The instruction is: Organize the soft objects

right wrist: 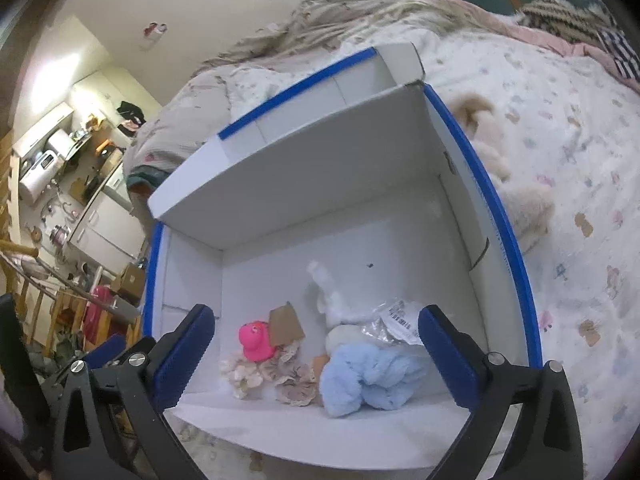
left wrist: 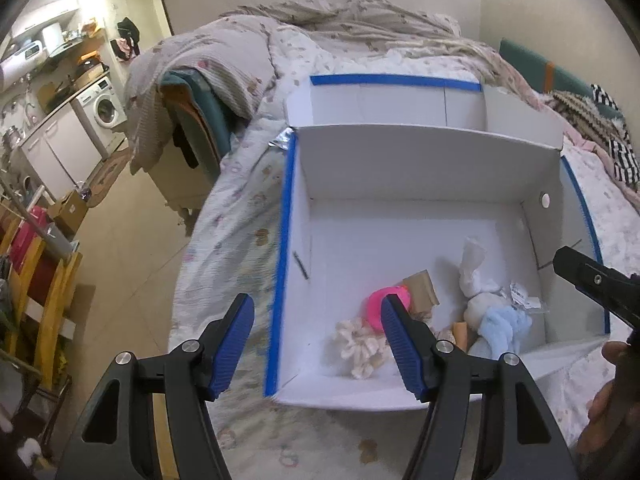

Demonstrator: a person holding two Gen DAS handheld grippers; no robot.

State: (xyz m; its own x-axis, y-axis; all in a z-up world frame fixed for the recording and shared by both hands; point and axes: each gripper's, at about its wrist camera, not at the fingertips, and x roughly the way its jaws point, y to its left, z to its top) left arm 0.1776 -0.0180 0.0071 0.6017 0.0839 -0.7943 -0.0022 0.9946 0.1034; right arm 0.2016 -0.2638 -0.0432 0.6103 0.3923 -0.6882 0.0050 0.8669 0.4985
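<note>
A white cardboard box (left wrist: 285, 216) (right wrist: 505, 216) with blue-taped edges stands open on the bed. On its floor lie a pink plush (left wrist: 376, 305) (right wrist: 254, 340), cream scrunchies (left wrist: 360, 346) (right wrist: 244, 374), a light blue fluffy toy (left wrist: 502, 330) (right wrist: 368, 376), a white bunny plush (left wrist: 474, 276) (right wrist: 332, 300), a brown card tag (right wrist: 285, 324) and a clear labelled bag (right wrist: 394, 322). My left gripper (left wrist: 318, 312) hangs open over the box's near left edge, nothing between its pads. My right gripper (right wrist: 316, 320) is wide open above the toys, holding nothing. A beige plush (right wrist: 520, 200) lies on the bed outside the box.
The bed's patterned quilt (left wrist: 236, 208) surrounds the box, with rumpled blankets (left wrist: 360, 16) at the far end. Floor (left wrist: 128, 240), a yellow wooden frame (left wrist: 52, 300) and a kitchen with a washing machine (left wrist: 105, 109) lie to the left. A person's hand (left wrist: 608, 400) is at the right.
</note>
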